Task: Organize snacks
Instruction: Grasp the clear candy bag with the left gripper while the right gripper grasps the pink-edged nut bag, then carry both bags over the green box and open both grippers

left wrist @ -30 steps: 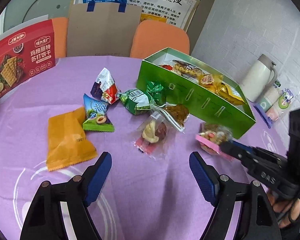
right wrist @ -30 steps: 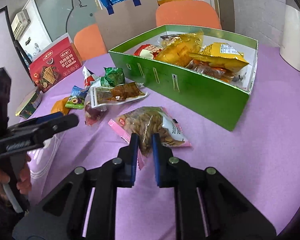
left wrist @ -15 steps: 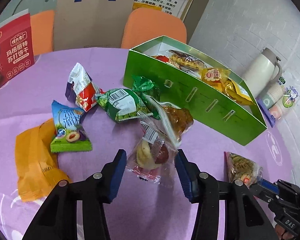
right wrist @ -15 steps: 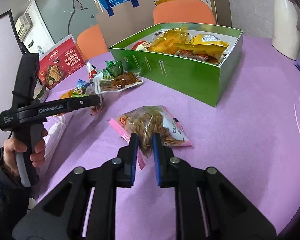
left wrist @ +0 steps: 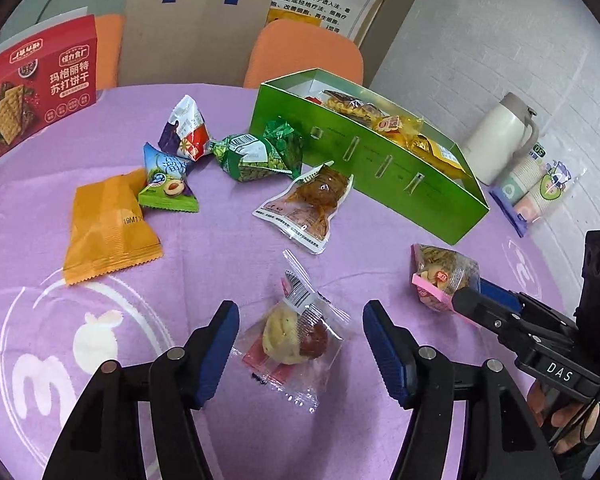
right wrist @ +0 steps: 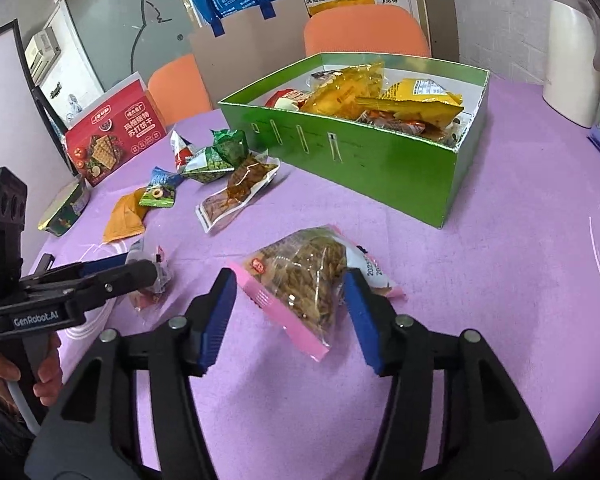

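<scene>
Green cardboard box (right wrist: 380, 176) on the purple counter (right wrist: 500, 280) already holds several snacks; seven packets remain outside. Left gripper (left wrist: 296, 348), fingers open, straddles a clear pastry packet (left wrist: 296, 336); right gripper (right wrist: 292, 312), open, straddles a pink-edged packet (right wrist: 308, 276).

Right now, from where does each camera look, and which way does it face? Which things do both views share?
Left wrist: sits on the left gripper, looks forward and down at a clear snack packet between its open fingers; the right gripper shows at right.
Right wrist: sits on the right gripper, looks toward the green box; its open fingers flank the pink packet; the left gripper shows at left.
Shared: green box, pink packet, clear snack packet, purple cloth.
</scene>
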The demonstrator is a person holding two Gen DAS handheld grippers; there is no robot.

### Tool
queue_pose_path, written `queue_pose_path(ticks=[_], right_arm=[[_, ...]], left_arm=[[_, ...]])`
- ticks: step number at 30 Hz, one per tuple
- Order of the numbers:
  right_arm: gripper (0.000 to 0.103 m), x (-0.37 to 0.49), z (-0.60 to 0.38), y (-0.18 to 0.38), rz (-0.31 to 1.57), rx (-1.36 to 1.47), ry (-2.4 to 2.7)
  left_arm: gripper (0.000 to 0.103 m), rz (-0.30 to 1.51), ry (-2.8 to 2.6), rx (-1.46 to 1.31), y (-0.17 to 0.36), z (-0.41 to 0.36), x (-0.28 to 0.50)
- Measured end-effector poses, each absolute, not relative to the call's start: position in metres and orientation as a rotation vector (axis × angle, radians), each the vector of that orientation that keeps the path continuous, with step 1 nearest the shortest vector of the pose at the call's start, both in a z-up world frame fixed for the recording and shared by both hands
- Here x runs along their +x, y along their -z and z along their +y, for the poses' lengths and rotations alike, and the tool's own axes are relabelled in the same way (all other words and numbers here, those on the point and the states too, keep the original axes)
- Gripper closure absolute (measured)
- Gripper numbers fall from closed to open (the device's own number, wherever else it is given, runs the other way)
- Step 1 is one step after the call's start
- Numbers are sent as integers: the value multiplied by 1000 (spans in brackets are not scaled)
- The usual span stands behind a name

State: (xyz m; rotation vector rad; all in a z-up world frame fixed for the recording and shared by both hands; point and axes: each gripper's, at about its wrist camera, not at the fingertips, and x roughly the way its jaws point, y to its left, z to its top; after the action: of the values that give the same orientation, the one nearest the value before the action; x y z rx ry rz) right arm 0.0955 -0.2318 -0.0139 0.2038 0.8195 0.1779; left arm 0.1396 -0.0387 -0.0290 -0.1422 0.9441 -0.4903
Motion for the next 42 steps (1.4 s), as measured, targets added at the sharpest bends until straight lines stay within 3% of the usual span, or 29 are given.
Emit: queue_pose_path(ticks=[6,10,14,17,19,26,34,37,40,42], right_arm=[[31,105,-228,22,830,165,-128],[43,103,-230,27,815,178,-146],[43,105,-230,27,822,166,-157],[44,113,-231,36,887,195,-183],[66,112,-238,35,866,237,-186],[70,109,-244,35,860,271,-196],[73,106,-247,35,853,291,-202],[73,104,-245,36,848,292,-221],[74,101,-246,36,841,294,-224],[75,99,-246,35,838,292,-228]], left_arm=[[35,948,484,-116,32,-41,139],[30,955,475,-114,36,-39,141],[38,969,497,-119,41,-40,141],[39,964,491,-93,42,-42,138],[39,964,491,-100,42,-41,137],[38,926,483,-148,22,-22,121],[20,916,436,-93,18,-13,108],[20,937,426,-99,29,-12,112],[26,942,443,-98,34,-17,116],[52,964,458,-91,39,-22,120]])
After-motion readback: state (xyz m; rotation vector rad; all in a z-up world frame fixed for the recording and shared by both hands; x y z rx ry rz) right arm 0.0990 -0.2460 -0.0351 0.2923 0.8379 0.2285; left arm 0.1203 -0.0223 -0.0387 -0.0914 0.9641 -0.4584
